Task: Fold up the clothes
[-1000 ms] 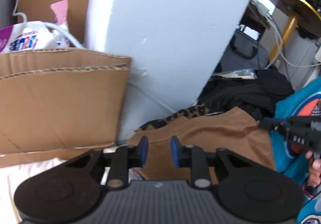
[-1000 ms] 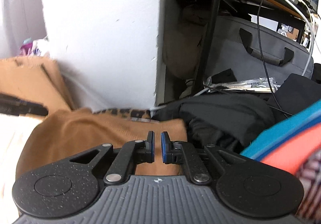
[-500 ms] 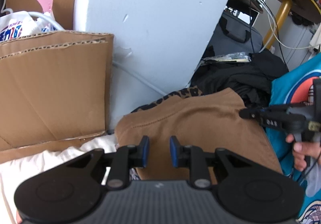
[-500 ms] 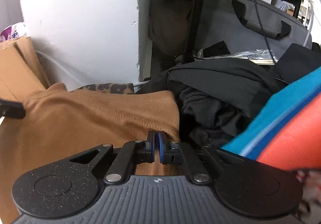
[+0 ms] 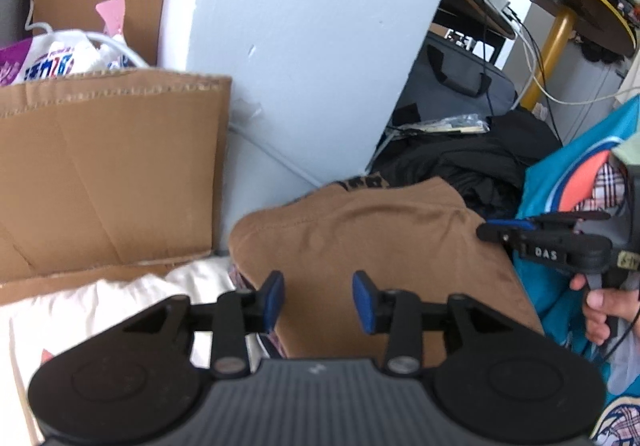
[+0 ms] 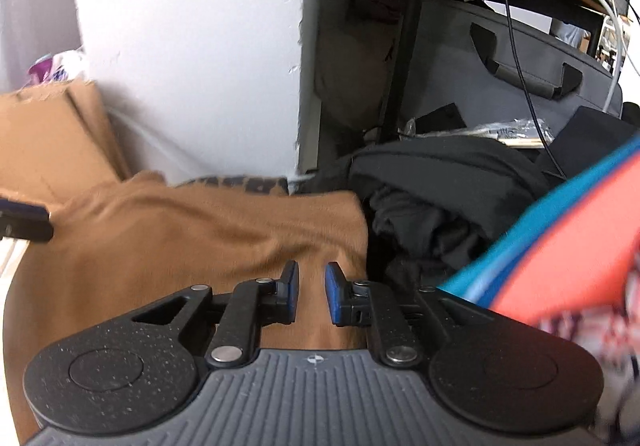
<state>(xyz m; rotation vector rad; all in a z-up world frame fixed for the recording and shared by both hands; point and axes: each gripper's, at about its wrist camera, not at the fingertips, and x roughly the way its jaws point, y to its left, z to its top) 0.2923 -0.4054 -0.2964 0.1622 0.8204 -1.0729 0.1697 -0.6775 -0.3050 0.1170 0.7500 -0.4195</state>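
Note:
A folded brown garment (image 5: 372, 238) lies on top of other clothes, also in the right wrist view (image 6: 180, 238). My left gripper (image 5: 318, 300) is open and empty over its near left part. My right gripper (image 6: 312, 288) is open and empty over its near right edge; it also shows from the side in the left wrist view (image 5: 504, 228) at the garment's right edge. A leopard-print cloth (image 5: 366, 182) peeks out behind the brown garment.
A cardboard box (image 5: 108, 174) stands at the left, a white pillar (image 5: 312, 46) behind. A black garment pile (image 6: 440, 190) and a teal and orange garment (image 5: 560, 182) lie at the right. White cloth (image 5: 100, 306) lies at the near left.
Both grippers have opened wider; the right one was nearly shut half a second ago. Both views have pulled back and up a little from the brown garment.

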